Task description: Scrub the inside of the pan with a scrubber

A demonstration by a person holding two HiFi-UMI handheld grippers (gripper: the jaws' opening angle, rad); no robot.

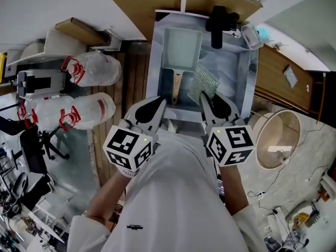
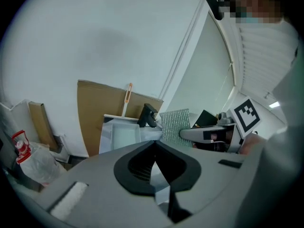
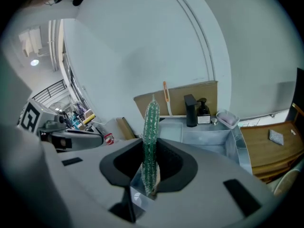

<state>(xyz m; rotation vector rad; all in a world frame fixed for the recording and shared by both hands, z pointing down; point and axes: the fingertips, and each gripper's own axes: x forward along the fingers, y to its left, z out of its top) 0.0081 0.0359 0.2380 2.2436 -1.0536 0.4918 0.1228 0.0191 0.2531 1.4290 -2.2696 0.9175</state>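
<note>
The left gripper (image 2: 153,144) was closed, jaw tips together with nothing between them. It was held at the near edge of the stainless steel sink (image 1: 245,83).

Ahead of it, in the sink basin, lay the rectangular pale green pan (image 1: 182,47). The pan's long axis ran straight away from the grippers, and its wooden handle (image 1: 176,88) pointed back toward them, ending between the two sets of jaws.

The right gripper (image 1: 206,100) was clamped on the green mesh scrubber (image 3: 151,127). The scrubber stood on edge and projected forward beyond the jaw tips, over the basin just right of the handle and clear of the pan's inside.
</note>
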